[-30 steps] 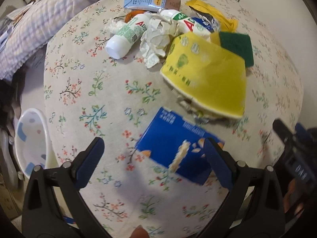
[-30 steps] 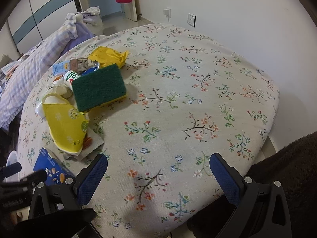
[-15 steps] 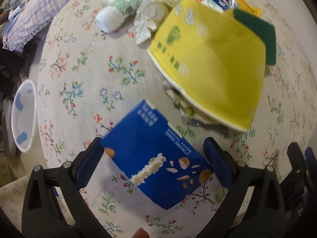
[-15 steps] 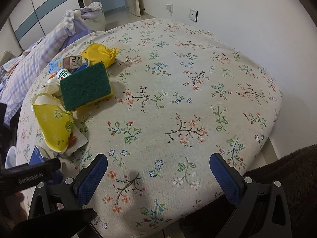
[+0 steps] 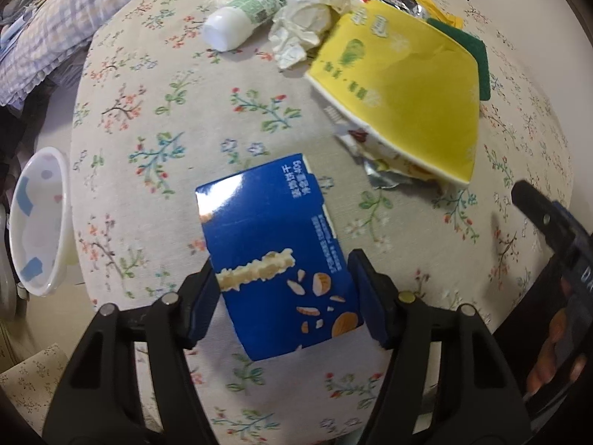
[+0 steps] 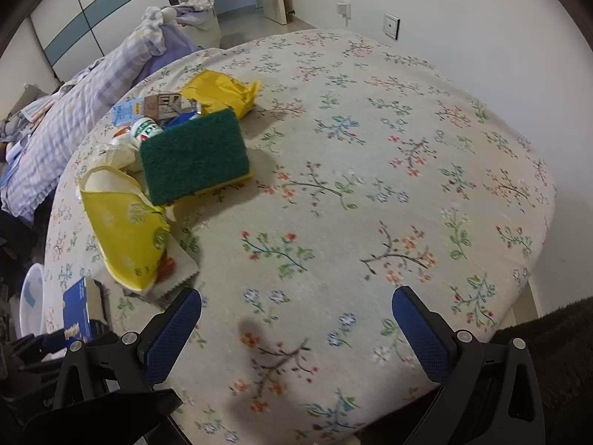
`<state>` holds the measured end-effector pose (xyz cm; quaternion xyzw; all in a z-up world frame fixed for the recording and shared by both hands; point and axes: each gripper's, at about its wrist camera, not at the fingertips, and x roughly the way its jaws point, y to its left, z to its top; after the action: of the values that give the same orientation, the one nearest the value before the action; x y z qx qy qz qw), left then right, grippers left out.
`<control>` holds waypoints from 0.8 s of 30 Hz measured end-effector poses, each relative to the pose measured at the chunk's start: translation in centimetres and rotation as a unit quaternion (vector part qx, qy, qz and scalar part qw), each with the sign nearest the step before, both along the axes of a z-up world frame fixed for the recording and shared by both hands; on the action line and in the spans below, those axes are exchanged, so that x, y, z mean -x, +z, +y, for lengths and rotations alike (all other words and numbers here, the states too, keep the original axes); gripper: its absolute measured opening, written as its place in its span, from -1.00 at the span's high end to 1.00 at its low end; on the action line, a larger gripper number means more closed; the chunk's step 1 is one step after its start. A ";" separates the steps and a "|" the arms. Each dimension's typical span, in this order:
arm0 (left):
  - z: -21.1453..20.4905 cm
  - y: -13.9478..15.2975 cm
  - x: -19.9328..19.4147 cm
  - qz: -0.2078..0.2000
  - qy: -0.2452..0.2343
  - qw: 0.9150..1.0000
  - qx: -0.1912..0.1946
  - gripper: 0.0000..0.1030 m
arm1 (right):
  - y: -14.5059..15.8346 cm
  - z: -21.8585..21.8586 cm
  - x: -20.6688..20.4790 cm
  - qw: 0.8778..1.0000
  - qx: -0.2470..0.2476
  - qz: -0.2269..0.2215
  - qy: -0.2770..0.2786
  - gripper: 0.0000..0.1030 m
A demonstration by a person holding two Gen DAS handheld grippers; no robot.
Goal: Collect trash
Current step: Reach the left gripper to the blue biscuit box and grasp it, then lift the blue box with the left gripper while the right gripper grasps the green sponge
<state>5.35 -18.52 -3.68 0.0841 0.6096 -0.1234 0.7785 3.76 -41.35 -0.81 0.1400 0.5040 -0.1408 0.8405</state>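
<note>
A blue snack box (image 5: 274,252) lies flat on the floral tablecloth (image 5: 155,111), near the table's edge. My left gripper (image 5: 283,270) points down over it, jaws closing, with a pad against each long side of the box. In the right wrist view the same box (image 6: 76,315) shows at the lower left. My right gripper (image 6: 296,296) hangs open over bare cloth with nothing between its fingers. Other trash is piled beyond: a yellow packet (image 5: 404,89), a white bottle (image 5: 244,15), crumpled paper (image 5: 304,26) and a green sponge (image 6: 194,154).
A white basin (image 5: 37,218) sits below the table's left edge. Checked bedding (image 6: 74,111) lies behind the table. A yellow wrapper (image 6: 218,91) and small cartons (image 6: 163,105) crowd the far pile. The wall (image 6: 481,37) runs close along the right side.
My left gripper came down over the blue box and its jaws narrowed from wide apart to touching the box's sides. The right gripper shifted slightly and stays open.
</note>
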 end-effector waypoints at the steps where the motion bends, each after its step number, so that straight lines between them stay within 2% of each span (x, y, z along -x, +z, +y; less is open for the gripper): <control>1: 0.8 0.1 0.1 -0.004 0.003 1.000 -0.001 -0.31 | 0.2 0.5 -0.4 1.000 0.000 -0.003 0.007 -1.00; 4: 3.6 0.3 -0.2 -0.008 0.018 1.000 0.008 -0.31 | 0.6 1.0 -1.9 1.000 -0.014 -0.009 0.020 -1.00; 8: 5.9 1.3 -0.1 -0.016 0.034 0.999 0.020 -0.31 | 1.5 -0.1 -4.6 0.999 -0.037 -0.022 -0.004 -1.00; 14: 7.5 1.7 0.6 -0.030 0.033 0.999 0.005 -0.31 | 2.8 -1.9 -8.2 0.995 -0.075 -0.043 -0.055 -1.00; 16: 6.6 1.6 -0.2 -0.030 0.033 0.999 0.005 -0.31 | 2.9 -1.9 -9.2 0.994 -0.082 -0.048 -0.062 -1.00; 24: 7.2 1.9 -0.7 -0.029 0.027 0.999 0.025 -0.31 | 0.7 -1.2 -12.5 0.991 -0.101 -0.019 -0.090 -1.00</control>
<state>6.06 -11.36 -1.77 0.0518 0.5854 -0.1153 0.8008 16.26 -42.51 -0.12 0.2721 0.4846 -0.1618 0.8154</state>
